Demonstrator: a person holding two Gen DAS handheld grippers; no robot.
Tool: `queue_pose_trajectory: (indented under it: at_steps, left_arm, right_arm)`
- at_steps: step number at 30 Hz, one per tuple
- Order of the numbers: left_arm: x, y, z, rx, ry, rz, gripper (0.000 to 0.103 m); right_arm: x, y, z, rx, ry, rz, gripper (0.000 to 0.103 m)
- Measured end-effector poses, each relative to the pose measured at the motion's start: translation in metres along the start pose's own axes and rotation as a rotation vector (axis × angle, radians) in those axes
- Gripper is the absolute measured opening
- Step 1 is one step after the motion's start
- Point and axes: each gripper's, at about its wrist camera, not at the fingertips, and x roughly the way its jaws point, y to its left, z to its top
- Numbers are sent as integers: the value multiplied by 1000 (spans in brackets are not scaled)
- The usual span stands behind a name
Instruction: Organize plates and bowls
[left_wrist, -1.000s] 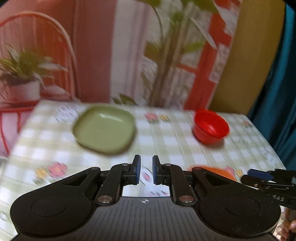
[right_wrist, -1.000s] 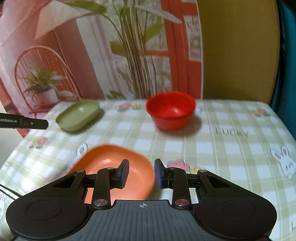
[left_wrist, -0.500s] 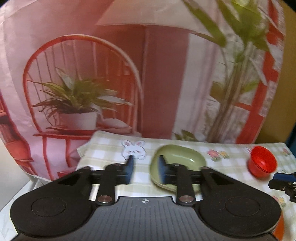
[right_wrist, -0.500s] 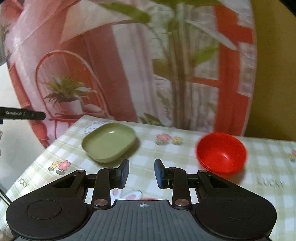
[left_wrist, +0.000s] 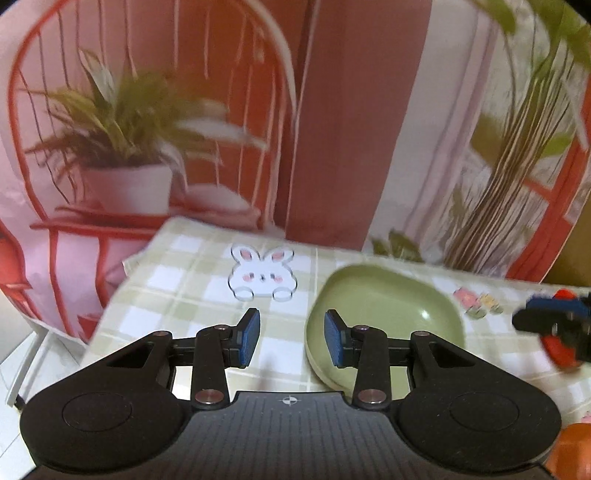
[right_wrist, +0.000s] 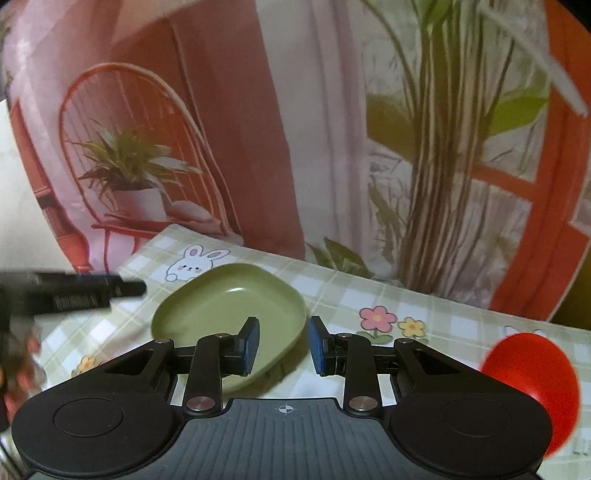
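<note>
Green plate sat between two sets of fingers, grip not yet made

Green plate (left_wrist: 391, 317) lay near the far left corner of the desk (left_wrist: 177, 288), just beside a printed rabbit on the checked cloth. The left gripper (left_wrist: 291, 339) hovered at its near left rim, fingers (left_wrist: 248, 338) having just been opening to a moderate gap with nothing between them; one finger stood over the plate, the other over bare cloth. The right gripper (right_wrist: 282, 345) came at the opposite edge, fingers partly apart and empty.

The plate looked like smooth, glossy plastic, a shallow rounded square with a raised lip. Such a rim could have slipped from narrow pads, or skated across the slick cloth toward the desk edge if nudged before being pinched. Two grippers closing on one plate also risked a collision.

A red bowl (right_wrist: 532, 391), round and deep, stood well apart on the right. An orange plate (left_wrist: 572, 450) showed only as a sliver at the frame's corner.
</note>
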Motion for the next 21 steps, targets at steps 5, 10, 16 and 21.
queue_pose_trajectory:
  at_steps: [5, 10, 16, 21]
  left_arm:
    - [21, 1, -7, -40, 28, -10, 40]
    - [33, -2, -17, -92, 59, -21, 40]
    - [43, 1, -21, -133, 59, -6, 40]
    - [45, 0, -19, -137, 63, -10, 21]
  right_arm:
    - [40, -5, 6, 19, 60, -24, 26]
    - [73, -12, 5, 61, 121, -48, 20]
    - [88, -9, 2, 73, 159, -44, 11]
    - [88, -9, 1, 82, 163, -34, 9]
